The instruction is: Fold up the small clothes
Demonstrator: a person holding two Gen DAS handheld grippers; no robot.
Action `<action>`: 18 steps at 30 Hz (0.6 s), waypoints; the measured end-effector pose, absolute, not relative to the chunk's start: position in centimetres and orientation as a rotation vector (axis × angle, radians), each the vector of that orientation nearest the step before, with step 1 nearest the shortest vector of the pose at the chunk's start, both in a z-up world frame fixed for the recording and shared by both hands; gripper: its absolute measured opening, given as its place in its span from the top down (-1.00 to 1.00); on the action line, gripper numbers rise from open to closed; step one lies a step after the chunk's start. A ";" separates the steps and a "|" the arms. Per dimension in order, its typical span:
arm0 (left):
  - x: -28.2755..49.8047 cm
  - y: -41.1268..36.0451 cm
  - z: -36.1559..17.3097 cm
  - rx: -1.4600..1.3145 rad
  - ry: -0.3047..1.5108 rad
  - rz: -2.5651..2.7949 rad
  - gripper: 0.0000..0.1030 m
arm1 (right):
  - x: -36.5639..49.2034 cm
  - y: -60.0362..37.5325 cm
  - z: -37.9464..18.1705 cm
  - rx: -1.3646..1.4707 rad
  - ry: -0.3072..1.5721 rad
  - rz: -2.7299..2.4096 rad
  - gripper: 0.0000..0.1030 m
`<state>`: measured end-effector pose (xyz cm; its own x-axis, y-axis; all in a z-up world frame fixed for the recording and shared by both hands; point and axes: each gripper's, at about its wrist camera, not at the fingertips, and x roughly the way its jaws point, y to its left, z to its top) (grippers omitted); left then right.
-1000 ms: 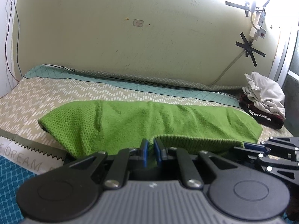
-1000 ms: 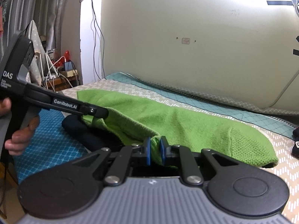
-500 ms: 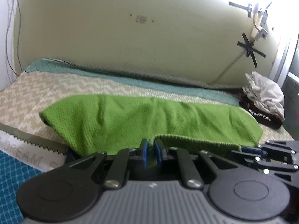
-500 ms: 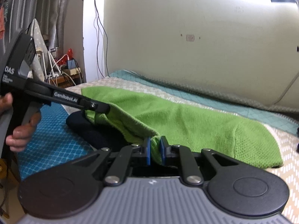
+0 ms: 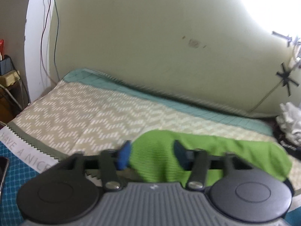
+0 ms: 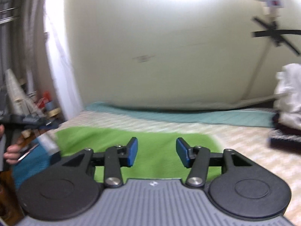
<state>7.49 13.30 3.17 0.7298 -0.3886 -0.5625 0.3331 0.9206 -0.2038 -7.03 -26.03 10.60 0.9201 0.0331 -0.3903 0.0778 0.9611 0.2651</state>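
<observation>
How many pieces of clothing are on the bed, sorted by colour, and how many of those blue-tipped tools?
Green garment: 1
White crumpled garment: 1
Dark garment under the white one: 1
Tools, both open: 2, the left tool and the right tool
Total: 5

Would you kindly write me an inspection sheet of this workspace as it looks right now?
Surface: bed sheet, zigzag print with a teal border, blue printed section near the camera.
Job's things: green garment lying on the sheet, held by neither gripper.
Clutter: white cloth pile on dark clothes at the right; a phone-like edge at the left.
Grippers: left gripper open; right gripper open, both over the garment.
Cables: wires down the wall corner; taped cord on the wall.
Surroundings: pale wall; shelf clutter, blurred.
</observation>
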 end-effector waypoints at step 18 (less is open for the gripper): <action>15.1 6.0 0.9 -0.005 0.665 -0.339 0.96 | -1.1 -28.5 8.2 0.314 0.475 -0.120 0.85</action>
